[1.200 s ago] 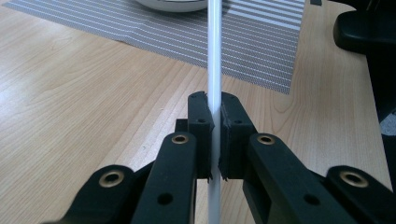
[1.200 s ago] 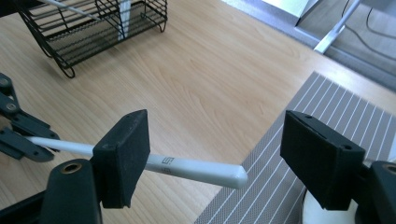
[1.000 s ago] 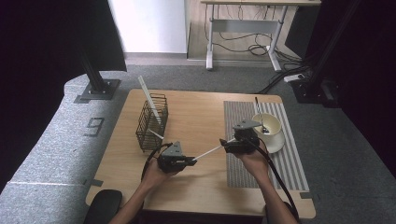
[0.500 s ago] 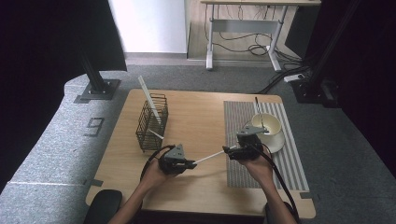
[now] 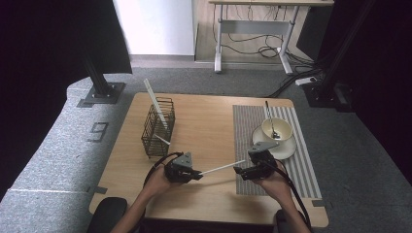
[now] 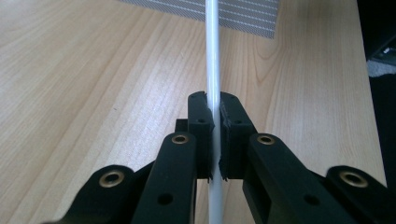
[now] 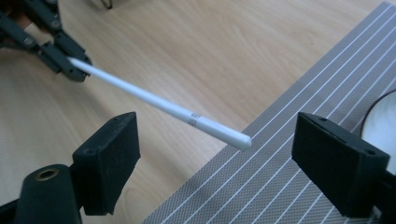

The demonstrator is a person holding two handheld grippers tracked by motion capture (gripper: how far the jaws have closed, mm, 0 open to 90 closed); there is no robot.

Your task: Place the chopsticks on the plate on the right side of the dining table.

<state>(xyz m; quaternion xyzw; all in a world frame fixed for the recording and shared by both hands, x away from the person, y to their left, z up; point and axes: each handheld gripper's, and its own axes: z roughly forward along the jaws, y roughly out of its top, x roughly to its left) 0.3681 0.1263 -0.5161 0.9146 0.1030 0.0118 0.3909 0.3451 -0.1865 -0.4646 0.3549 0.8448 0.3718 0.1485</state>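
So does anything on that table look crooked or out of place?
Only the long white stick in the wire basket, leaning steeply out over its rim. The spoon stands tilted in the cup. Nothing looks spilled or broken.

The wooden surface (image 5: 209,126) before me fills the middle of the frame; a black wire basket (image 5: 158,128) stands on it at centre left; a grey striped mat (image 5: 243,126) lies flat on its right half; a white saucer (image 5: 287,148) sits on that mat, right of centre.
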